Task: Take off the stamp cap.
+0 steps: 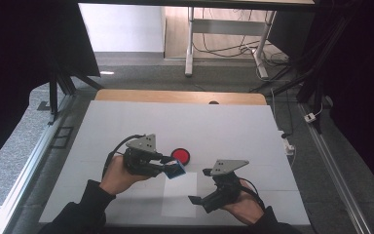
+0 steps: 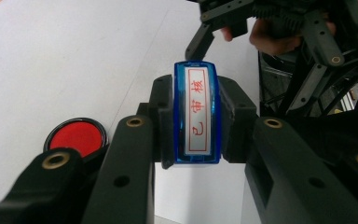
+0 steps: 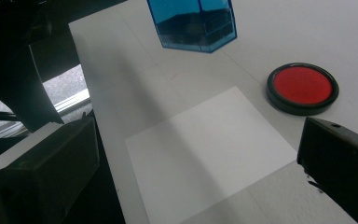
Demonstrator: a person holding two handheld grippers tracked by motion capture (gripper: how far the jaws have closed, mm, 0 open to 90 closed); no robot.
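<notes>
Up above the table (image 1: 126, 126), the left gripper (image 1: 168, 166) has its jaws clamped on a blue stamp (image 2: 197, 114), held off the surface over the paper (image 1: 180, 194) edge, beside the red ink pad (image 1: 180, 155). Lower right, the right gripper (image 1: 200, 185) sits near the paper, jaws apart.

A white-covered table (image 1: 126, 126) carries a round red ink pad (image 1: 180, 155) near its centre, with a white paper sheet (image 1: 180, 195) at its 6 o'clock.
</notes>
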